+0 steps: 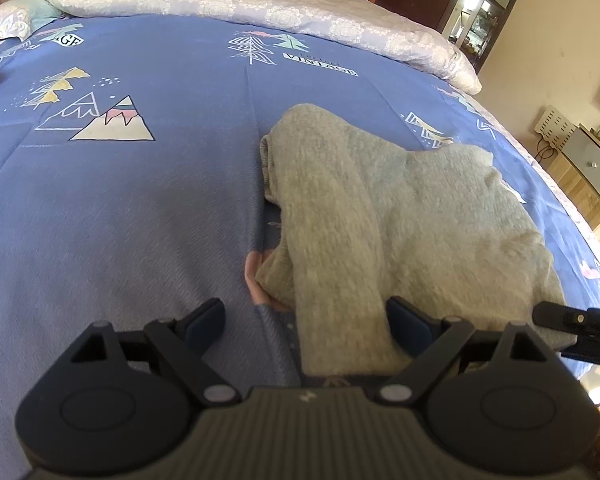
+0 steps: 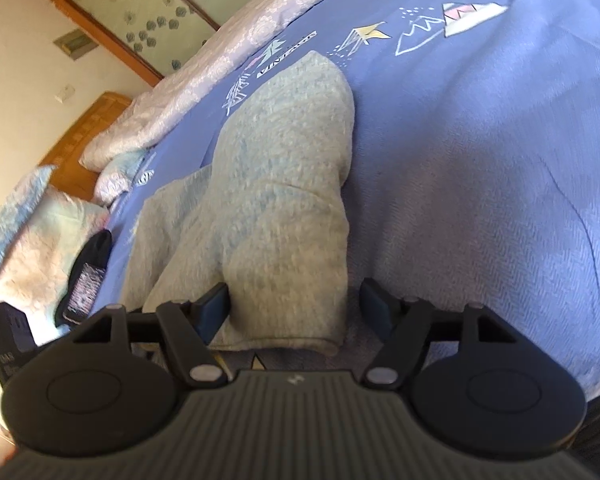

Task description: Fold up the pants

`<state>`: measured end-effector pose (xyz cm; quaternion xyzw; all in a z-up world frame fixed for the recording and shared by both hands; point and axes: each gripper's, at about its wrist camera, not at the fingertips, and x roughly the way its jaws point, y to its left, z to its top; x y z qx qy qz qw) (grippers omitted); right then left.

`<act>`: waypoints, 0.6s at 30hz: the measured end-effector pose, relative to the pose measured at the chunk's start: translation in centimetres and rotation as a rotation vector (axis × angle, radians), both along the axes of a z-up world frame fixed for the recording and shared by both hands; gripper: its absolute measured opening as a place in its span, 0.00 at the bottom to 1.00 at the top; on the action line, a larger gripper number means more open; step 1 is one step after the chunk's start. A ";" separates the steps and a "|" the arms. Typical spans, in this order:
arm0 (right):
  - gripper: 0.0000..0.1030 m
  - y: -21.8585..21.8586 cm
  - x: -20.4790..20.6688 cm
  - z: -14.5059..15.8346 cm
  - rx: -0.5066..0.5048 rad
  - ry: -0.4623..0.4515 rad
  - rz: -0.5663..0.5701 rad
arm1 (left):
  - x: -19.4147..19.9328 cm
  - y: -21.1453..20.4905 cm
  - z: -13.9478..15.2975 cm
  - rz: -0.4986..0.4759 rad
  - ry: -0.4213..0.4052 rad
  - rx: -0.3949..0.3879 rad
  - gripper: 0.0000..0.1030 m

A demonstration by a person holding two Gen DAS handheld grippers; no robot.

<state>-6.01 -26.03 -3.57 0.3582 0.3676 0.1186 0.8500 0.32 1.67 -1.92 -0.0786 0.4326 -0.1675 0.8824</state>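
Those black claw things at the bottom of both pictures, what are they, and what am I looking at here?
They are hand-held grippers, one in each of a person's hands, each with a camera looking along its two fingers. One picture comes from the left gripper, the other from the right gripper. Both look down at a bed with a blue sheet. On it lie grey pants, partly folded, with a pale quilt behind them. Each gripper stands open with a pant leg between its fingers; neither is clamped on it, so nothing is held.
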 end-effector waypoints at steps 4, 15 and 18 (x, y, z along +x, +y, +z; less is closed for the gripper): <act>0.71 -1.4 -0.2 -0.6 0.095 0.007 -0.027 | 0.0 0.0 0.0 0.003 0.003 -0.001 0.89; 0.71 -3.6 -0.9 -1.7 0.265 0.016 -0.061 | 0.0 0.1 -0.1 0.005 0.001 -0.012 0.89; 0.71 -4.0 -1.0 -1.9 0.298 0.017 -0.069 | 0.0 0.1 -0.1 0.005 0.005 -0.014 0.89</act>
